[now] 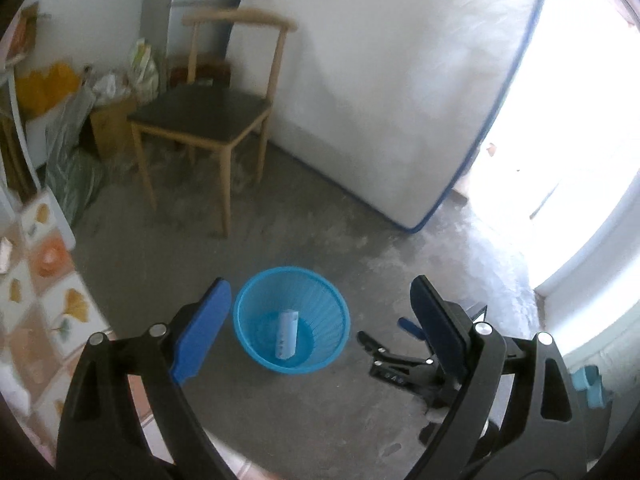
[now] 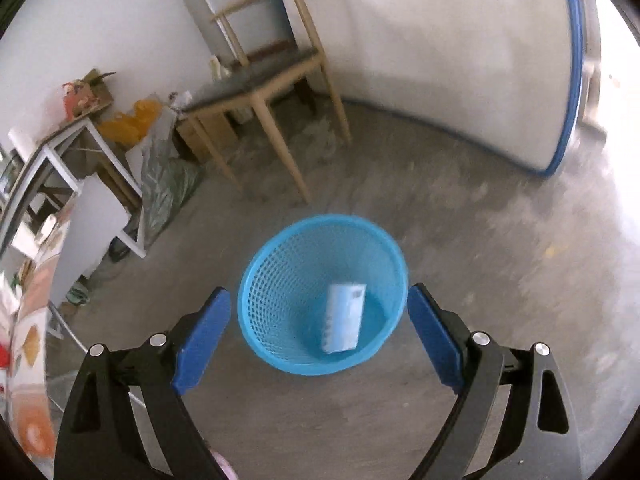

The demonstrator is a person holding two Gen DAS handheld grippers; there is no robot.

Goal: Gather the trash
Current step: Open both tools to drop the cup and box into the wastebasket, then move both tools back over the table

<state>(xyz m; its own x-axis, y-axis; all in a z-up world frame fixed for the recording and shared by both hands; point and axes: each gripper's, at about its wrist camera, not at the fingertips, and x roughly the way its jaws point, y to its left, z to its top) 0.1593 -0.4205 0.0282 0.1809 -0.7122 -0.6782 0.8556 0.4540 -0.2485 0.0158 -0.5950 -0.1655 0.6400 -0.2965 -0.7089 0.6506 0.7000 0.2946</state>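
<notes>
Right wrist view, round blue mesh basket (image 2: 320, 276), flat white packet (image 2: 343, 317) inside, both grippers' fingers (image 2: 202, 334) spread, empty

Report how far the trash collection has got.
Done: one white carton lies inside the blue basket on the floor. In hand: nothing; the left gripper and the right gripper are both open and empty above the basket. Left: no other loose trash shows clearly in these views.

1. A basket (image 2: 280, 300) stands on the floor (image 2: 460, 240), with a carton (image 2: 344, 320) lying inside it.
2. A chair (image 2: 260, 80) stands behind the basket, before the wall.
3. A mattress (image 1: 380, 80) leans right of the chair.
</notes>
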